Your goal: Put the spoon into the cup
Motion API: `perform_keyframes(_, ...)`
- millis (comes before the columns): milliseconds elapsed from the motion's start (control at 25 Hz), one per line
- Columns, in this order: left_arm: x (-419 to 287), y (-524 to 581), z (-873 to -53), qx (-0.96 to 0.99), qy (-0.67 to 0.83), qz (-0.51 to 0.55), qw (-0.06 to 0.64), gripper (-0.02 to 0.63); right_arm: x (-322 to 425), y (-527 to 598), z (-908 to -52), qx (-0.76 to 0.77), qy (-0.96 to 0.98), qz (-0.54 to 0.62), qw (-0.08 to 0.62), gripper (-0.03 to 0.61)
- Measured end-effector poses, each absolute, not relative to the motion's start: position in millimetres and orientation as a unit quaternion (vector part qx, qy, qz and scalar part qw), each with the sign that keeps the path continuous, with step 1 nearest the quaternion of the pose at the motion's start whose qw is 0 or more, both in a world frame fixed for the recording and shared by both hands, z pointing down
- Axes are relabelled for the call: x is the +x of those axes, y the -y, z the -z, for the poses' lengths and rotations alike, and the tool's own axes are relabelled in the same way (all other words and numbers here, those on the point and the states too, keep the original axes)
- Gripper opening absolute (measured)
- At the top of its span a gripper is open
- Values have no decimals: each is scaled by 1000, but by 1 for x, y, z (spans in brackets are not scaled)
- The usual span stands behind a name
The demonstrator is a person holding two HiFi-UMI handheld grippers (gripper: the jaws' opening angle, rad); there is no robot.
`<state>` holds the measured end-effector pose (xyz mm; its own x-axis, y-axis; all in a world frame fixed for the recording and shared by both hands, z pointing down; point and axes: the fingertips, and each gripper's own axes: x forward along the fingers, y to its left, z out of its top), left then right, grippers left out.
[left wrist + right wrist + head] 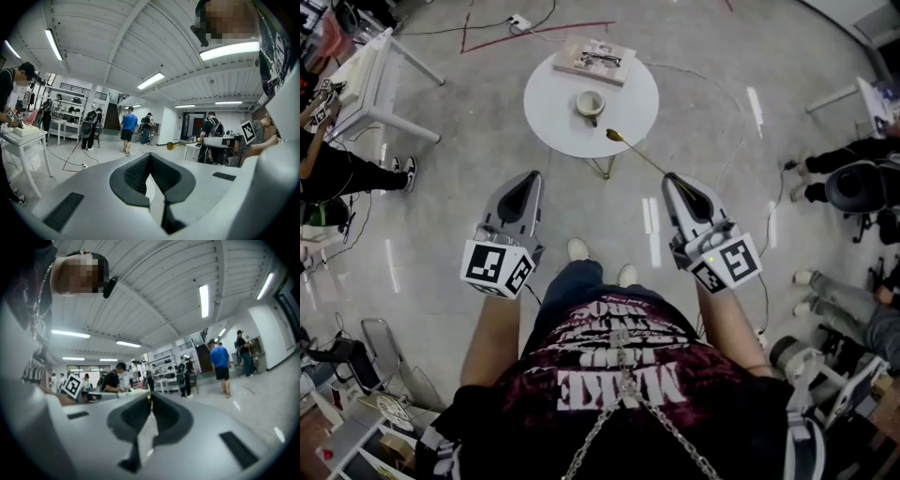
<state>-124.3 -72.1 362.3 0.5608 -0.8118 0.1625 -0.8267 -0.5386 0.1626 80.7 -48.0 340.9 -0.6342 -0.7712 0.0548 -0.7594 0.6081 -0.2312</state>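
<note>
Right gripper [668, 176] jaws pinched tight on the spoon [630, 150] at its handle tip. Long axis runs far-left, bowl leading. Cup [590, 103] upright on round table [548, 117], just beyond the bowl, roughly along that line. Left gripper [532, 174] closed, empty, idle on the near side

The left gripper [529, 178] and right gripper [669, 178] each have a light grey tapered shell, with black ribbed pads lining a teardrop-shaped recess. At the rear of each sits a cube with black-and-white square markers: left cube [498, 267], right cube [727, 263]. A small green light shows beside the right cube. The person wears a dark maroon short-sleeved shirt [609, 352] with white print, a metal chain [623, 412], blue trousers [572, 286] and white shoes [578, 248].
</note>
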Motion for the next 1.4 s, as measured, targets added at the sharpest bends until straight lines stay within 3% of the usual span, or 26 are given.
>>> perform_keyframes(1400, -206, 113, -353, 900, 425, -10, 101, 29, 0, 72, -296, -472, -878, 67, 29, 35)
